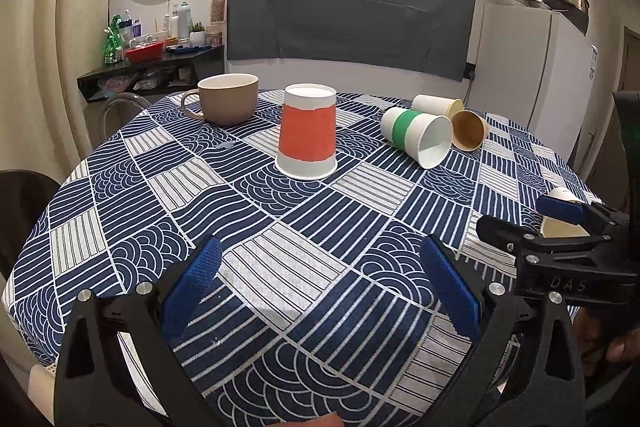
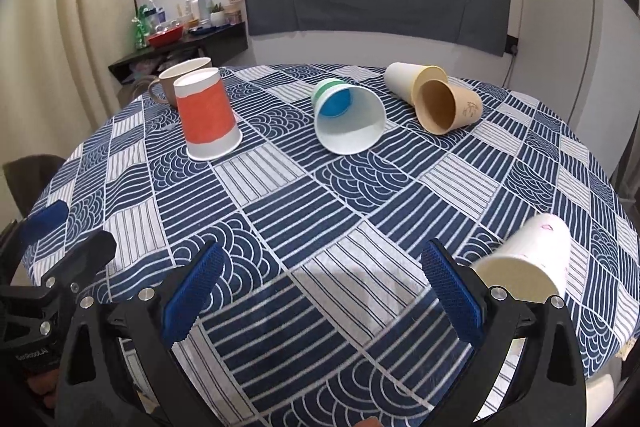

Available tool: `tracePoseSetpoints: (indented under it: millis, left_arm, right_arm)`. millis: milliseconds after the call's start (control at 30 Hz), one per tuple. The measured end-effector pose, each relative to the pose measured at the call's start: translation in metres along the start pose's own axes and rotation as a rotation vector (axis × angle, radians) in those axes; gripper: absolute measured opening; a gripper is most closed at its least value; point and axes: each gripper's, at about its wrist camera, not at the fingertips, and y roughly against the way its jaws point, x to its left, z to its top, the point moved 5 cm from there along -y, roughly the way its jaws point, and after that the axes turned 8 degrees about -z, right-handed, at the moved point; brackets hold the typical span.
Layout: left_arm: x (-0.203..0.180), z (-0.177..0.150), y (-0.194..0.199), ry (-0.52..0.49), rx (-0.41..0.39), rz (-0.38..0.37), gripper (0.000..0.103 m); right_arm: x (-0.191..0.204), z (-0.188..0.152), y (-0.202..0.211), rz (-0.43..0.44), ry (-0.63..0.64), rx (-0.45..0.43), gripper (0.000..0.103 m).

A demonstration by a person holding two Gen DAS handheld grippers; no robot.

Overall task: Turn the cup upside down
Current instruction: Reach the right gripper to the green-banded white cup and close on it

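Note:
An orange-banded paper cup (image 1: pixel 307 131) stands upside down on the patterned tablecloth (image 1: pixel 280 227); it also shows in the right wrist view (image 2: pixel 208 115). A green-banded cup (image 1: pixel 416 135) (image 2: pixel 347 118) lies on its side, mouth toward me. A white cup (image 2: pixel 408 81) and a brown cup (image 2: pixel 447 107) lie on their sides behind it. Another white cup (image 2: pixel 528 259) lies on its side just right of my right gripper (image 2: pixel 320 287), which is open and empty. My left gripper (image 1: pixel 320 283) is open and empty over the near table.
A beige mug (image 1: pixel 226 99) stands upright at the far left. The right gripper shows at the right edge of the left wrist view (image 1: pixel 560 239). A cluttered shelf (image 1: pixel 152 63) and a fridge (image 1: pixel 532 83) stand beyond the table.

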Motion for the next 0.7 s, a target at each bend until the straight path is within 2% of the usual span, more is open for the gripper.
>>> tracePoseSetpoints:
  millis: [100,267,500,700]
  left_arm:
    - [0.008,-0.002,-0.008,0.017,0.012,0.005,0.097]
    - [0.018,-0.005,-0.019,0.029,0.042,0.009,0.097]
    - [0.030,-0.008,-0.028,0.033,0.064,0.040,0.097]
    - [0.040,-0.013,-0.035,0.038,0.082,0.073,0.097]
  right_arm:
    - [0.004,0.009,-0.008,-0.018,0.019,0.003,0.095]
    - [0.008,0.029,-0.028,0.001,0.034,0.056,0.095]
    - [0.004,0.052,-0.063,0.093,-0.055,0.177,0.095]
    - [0.005,0.073,-0.086,0.046,-0.045,0.169,0.094]
